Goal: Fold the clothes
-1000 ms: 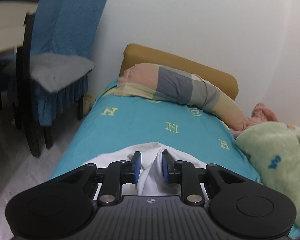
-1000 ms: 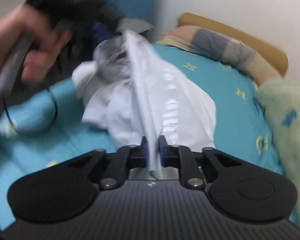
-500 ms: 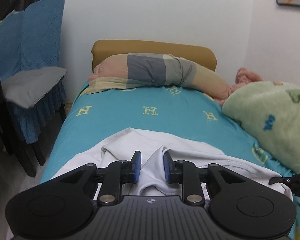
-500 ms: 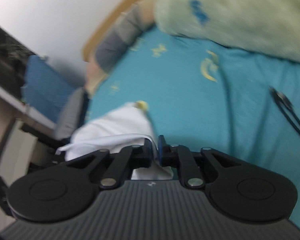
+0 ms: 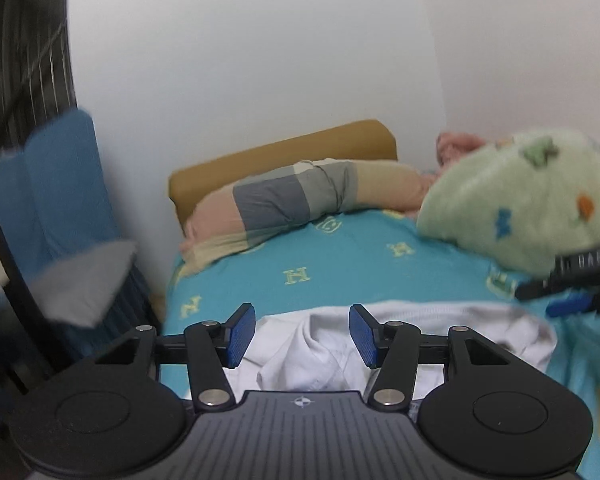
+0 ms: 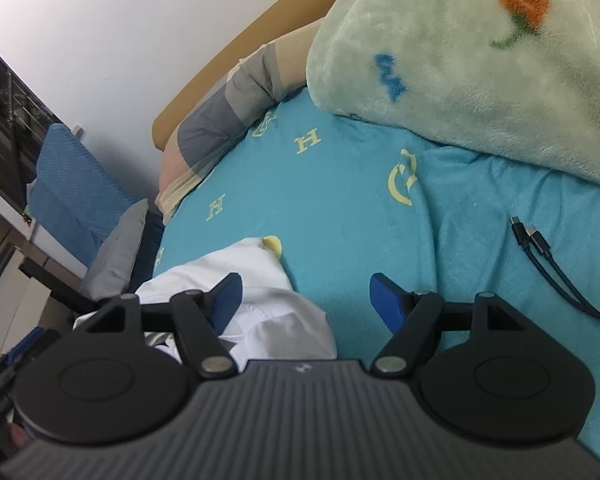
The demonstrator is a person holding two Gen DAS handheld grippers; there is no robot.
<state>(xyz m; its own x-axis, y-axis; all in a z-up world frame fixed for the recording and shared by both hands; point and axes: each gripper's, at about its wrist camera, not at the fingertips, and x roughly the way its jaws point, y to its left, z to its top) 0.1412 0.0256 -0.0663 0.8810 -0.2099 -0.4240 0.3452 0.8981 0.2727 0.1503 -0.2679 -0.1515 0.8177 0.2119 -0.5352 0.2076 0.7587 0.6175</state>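
One white garment [image 5: 400,332] lies bunched on the near part of the teal bedsheet [image 5: 340,272], its rumpled folds spreading across the bed's width in the left wrist view and showing as a heap at the lower left in the right wrist view [image 6: 260,280]. There are two grippers, and each has two blue-padded fingers. The left gripper [image 5: 302,334] has its jaws spread wide apart with the cloth lying below and between them, gripping nothing; whether the pads brush the fabric cannot be told. The right gripper [image 6: 306,300] is likewise spread wide and empty, its left finger [image 6: 226,300] over the edge of the white heap and its right finger over bare sheet. One long patchwork pillow [image 5: 300,204] lies against one tan headboard [image 5: 284,156], and one pale green fleece blanket [image 6: 480,60] with coloured motifs is piled on the right side of the bed. One blue-covered chair [image 5: 56,184] with a grey cushion [image 5: 84,280] stands beside the bed on the left. Only the right wrist view shows a dark cable [image 6: 552,268], with two plugs at its end, lying on the sheet below the blanket. Only the left wrist view shows something pink [image 5: 456,144] behind the blanket and the tip of the other gripper at the right edge.
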